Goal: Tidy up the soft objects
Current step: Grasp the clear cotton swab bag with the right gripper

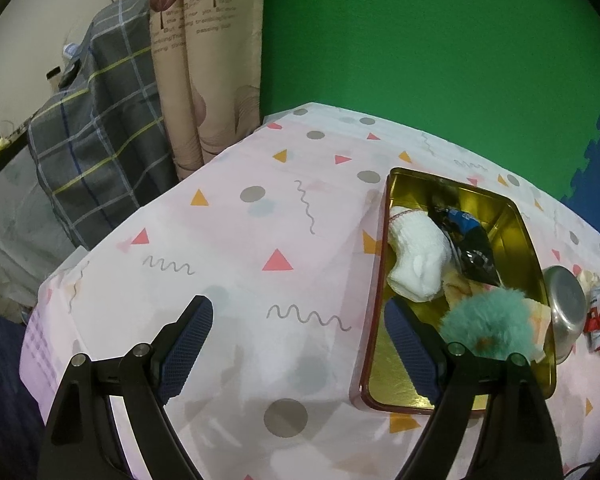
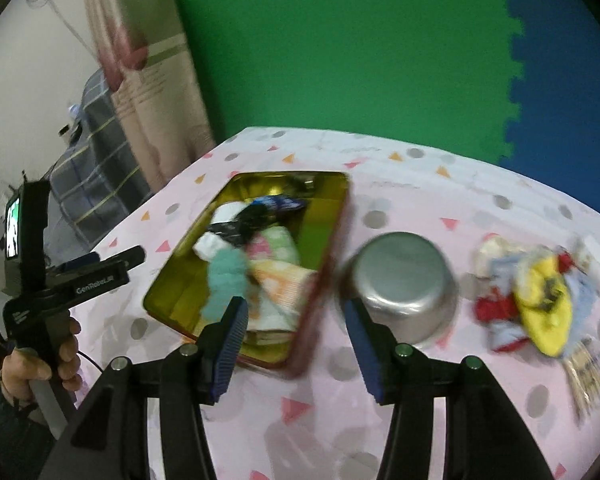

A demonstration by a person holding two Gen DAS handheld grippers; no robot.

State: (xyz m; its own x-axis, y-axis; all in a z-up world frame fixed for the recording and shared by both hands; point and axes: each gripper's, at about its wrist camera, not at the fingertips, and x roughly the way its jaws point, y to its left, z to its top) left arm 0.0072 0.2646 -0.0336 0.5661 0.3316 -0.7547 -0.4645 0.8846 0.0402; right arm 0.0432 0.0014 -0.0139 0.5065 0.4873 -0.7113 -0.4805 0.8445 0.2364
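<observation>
One gold tin [image 1: 528,236] sits on my pink patterned tablecloth [image 1: 236,240], holding one white sock [image 1: 418,258], one teal fluffy ball [image 1: 486,326], one dark wrapper [image 1: 470,240] and some folded cloths. One upturned steel bowl [image 2: 404,280] stands just beside it. My left tongs [image 1: 300,350] hang spread over bare cloth, empty; my right tongs [image 2: 296,346] are spread too, gripping nothing. Only the right view shows the whole loose heap of soft things [image 2: 540,300] beyond the bowl, and my left hand [image 2: 40,364].
</observation>
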